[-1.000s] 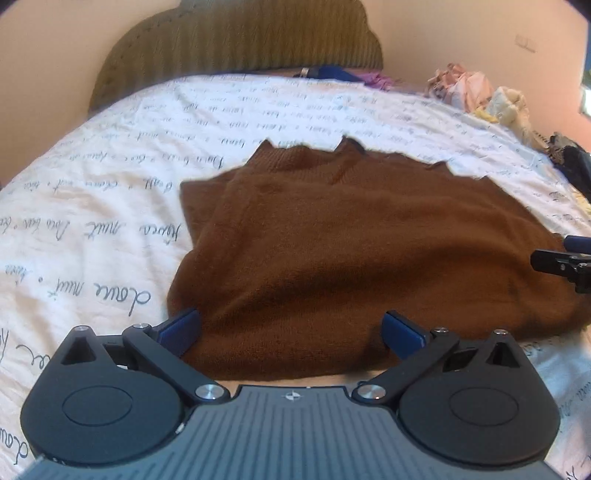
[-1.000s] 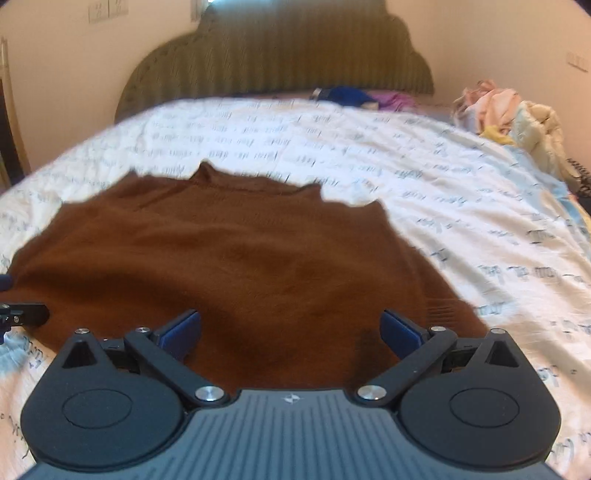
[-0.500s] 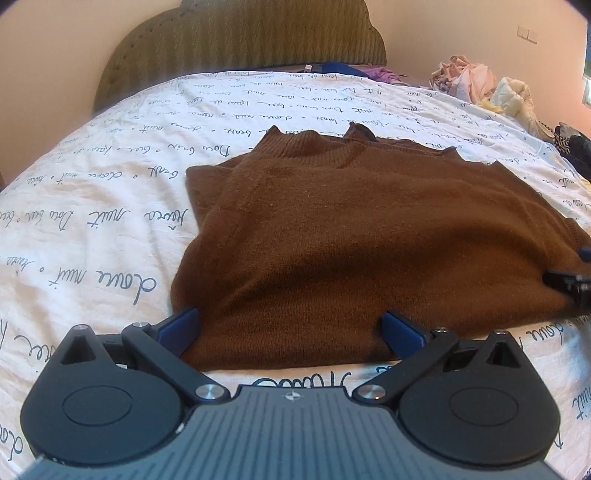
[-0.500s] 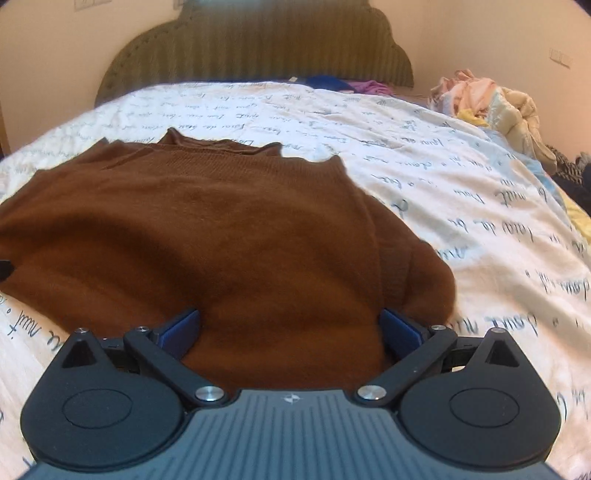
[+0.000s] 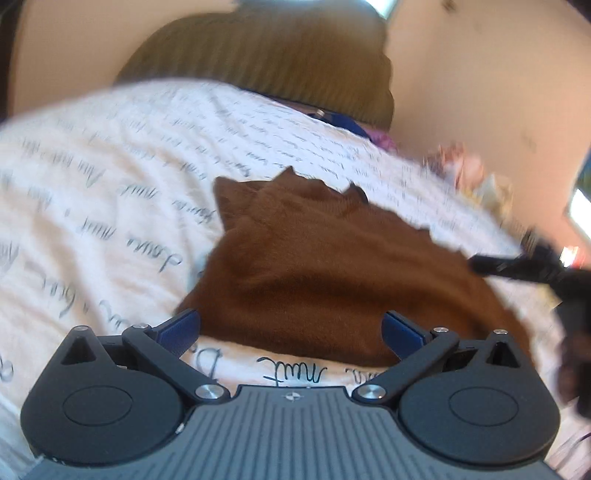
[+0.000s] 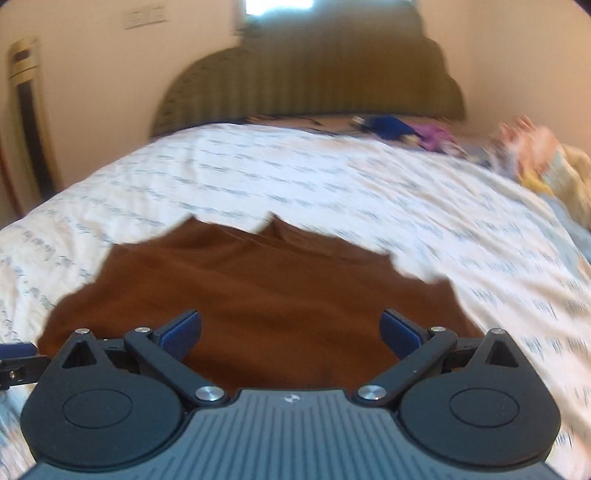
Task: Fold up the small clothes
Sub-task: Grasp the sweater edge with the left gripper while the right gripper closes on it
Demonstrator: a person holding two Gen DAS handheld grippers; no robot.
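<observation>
With both my left gripper [image 5: 291,328] and right gripper [image 6: 290,328] spread wide and holding nothing, I'd pinch the brown sweater [image 6: 258,295]'s near hem evenly at both corners before lifting.

Both views are smeared by motion blur: the script print on the bedspread [image 5: 110,177] streaks, and the clothes pile [image 6: 543,155] at the right dissolves into soft colour. The black mounts in the foreground stay sharp. Warm, fairly bright daylight fills the room, and a window [image 6: 279,5] above the headboard [image 6: 314,77] blows out white. Fisheye curvature bends the bed's edges and darkens the corners.
</observation>
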